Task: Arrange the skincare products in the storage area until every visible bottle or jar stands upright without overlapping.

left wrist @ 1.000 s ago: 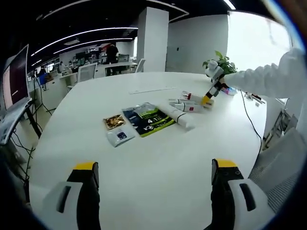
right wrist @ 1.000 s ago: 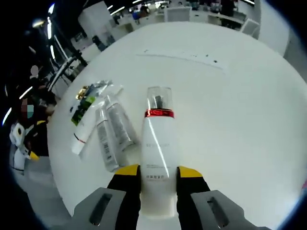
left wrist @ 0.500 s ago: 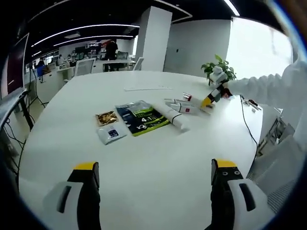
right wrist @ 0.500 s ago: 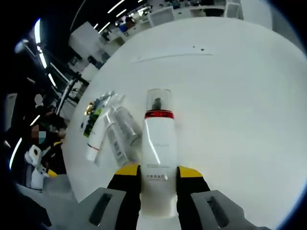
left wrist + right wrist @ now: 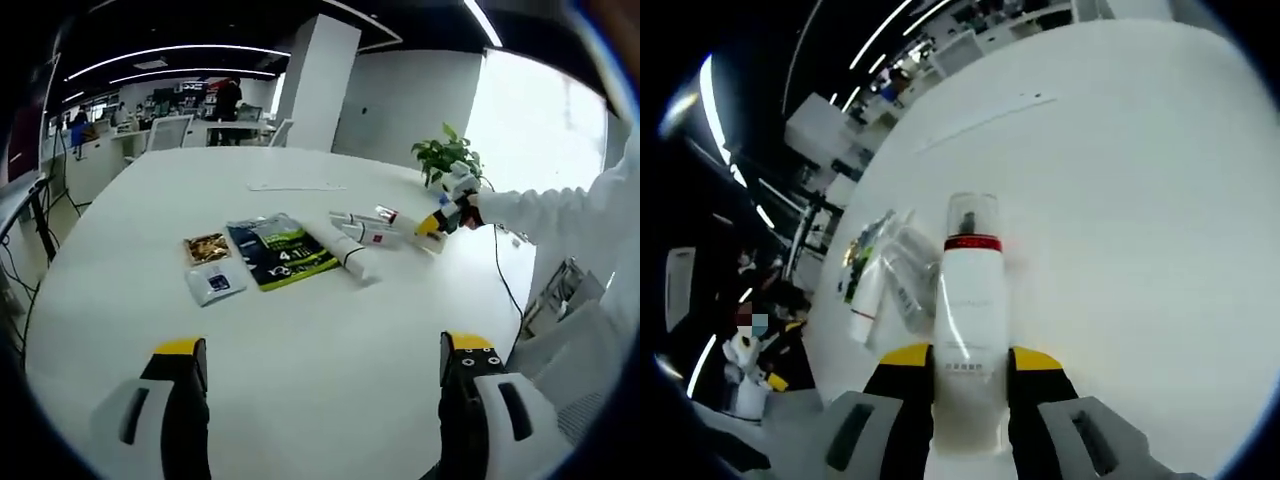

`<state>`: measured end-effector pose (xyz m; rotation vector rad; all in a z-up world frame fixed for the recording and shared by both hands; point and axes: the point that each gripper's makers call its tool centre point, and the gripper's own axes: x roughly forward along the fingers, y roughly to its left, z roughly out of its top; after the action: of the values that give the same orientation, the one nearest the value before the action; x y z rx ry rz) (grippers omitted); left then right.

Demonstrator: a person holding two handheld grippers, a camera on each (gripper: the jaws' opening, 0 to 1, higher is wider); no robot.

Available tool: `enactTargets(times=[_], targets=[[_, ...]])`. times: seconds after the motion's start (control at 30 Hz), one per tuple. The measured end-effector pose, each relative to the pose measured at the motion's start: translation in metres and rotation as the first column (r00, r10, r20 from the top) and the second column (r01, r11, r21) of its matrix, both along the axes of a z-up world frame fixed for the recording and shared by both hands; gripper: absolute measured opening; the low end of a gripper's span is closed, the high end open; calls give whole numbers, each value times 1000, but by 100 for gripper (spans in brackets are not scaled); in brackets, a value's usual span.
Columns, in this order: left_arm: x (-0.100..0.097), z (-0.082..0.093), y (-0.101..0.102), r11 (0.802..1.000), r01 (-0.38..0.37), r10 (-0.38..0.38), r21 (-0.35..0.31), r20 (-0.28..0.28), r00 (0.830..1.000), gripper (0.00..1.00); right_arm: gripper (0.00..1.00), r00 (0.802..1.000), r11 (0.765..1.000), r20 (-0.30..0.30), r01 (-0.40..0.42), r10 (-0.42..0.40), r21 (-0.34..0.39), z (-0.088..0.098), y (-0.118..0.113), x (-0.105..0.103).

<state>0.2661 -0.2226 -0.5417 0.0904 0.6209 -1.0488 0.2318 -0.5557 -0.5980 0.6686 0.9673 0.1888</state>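
In the left gripper view, your left tongs (image 5: 315, 400) stand wide apart with nothing between them, their yellow-tipped black jaws rising over the bare near part of the round white table (image 5: 300, 330). Further along the table lie a dark green and black flat pouch (image 5: 278, 251), a small gold-printed sachet (image 5: 207, 247) and a small white sachet with a blue label (image 5: 214, 284) just beside it. To the right of the pouch a white tube with a dark band (image 5: 340, 248) lies on its side, touching or nearly touching the pouch's edge; you cannot tell which. Beyond it are more white tubes with red marks (image 5: 365, 227), also lying flat, close together. Your right tongs (image 5: 432, 223) reach in from the right on a white sleeve (image 5: 560, 205), just beside those tubes. A green potted plant (image 5: 445, 155) stands at the table's far edge.

In the right gripper view, your right tongs (image 5: 970, 375) are clamped on a white bottle with a red band and clear cap (image 5: 972, 300). The bottle sits squarely between the two yellow-tipped jaws, its lower body gripped, its cap pointing away along them. Whether its base touches the table (image 5: 1120, 200) cannot be told. To its left lie a white tube with a red end (image 5: 868, 295) and clear grey tubes (image 5: 905, 285), flat on the table, with the pouch (image 5: 862, 245) beyond them. The contents of none of these containers can be seen.
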Motion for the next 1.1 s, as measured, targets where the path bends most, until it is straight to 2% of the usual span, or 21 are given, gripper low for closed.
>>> enactTargets(times=[0.1, 0.27, 0.37, 0.47, 0.57, 0.63, 0.8, 0.97, 1.0, 1.1], targets=[[-3, -2, -10, 999, 34, -34, 15, -3, 999, 91, 20, 1000, 1000, 9, 14, -14, 22, 1, 1, -3], [-6, 0, -28, 997, 83, -83, -7, -24, 996, 91, 20, 999, 997, 19, 35, -36, 64, 3, 5, -6], [-4, 3, -36, 995, 101, -102, -7, -18, 995, 93, 20, 999, 997, 27, 37, -39, 70, 4, 18, -14], [-6, 7, -49, 991, 127, -128, -38, -37, 991, 93, 20, 997, 992, 40, 61, -66, 108, 4, 18, -17], [-4, 12, -59, 989, 133, -136, -59, -51, 989, 94, 20, 997, 992, 44, 63, -69, 112, 5, 20, -21], [-5, 18, -67, 986, 148, -151, -71, -41, 988, 95, 20, 996, 991, 53, 70, -77, 118, 6, 21, -21], [-13, 25, -93, 972, 211, -217, -104, -58, 974, 96, 20, 992, 981, 63, 101, -113, 163, 8, 24, -20], [-21, 22, -114, 958, 261, -274, -121, -104, 956, 99, 20, 990, 974, 65, 113, -128, 194, 11, 29, -18], [-26, 21, -119, 950, 289, -302, -116, -109, 947, 99, 20, 990, 972, 61, 115, -130, 204, 12, 31, -18], [-28, 17, -126, 946, 307, -318, -105, -123, 940, 99, 20, 987, 966, 68, 124, -143, 225, 14, 34, -15]])
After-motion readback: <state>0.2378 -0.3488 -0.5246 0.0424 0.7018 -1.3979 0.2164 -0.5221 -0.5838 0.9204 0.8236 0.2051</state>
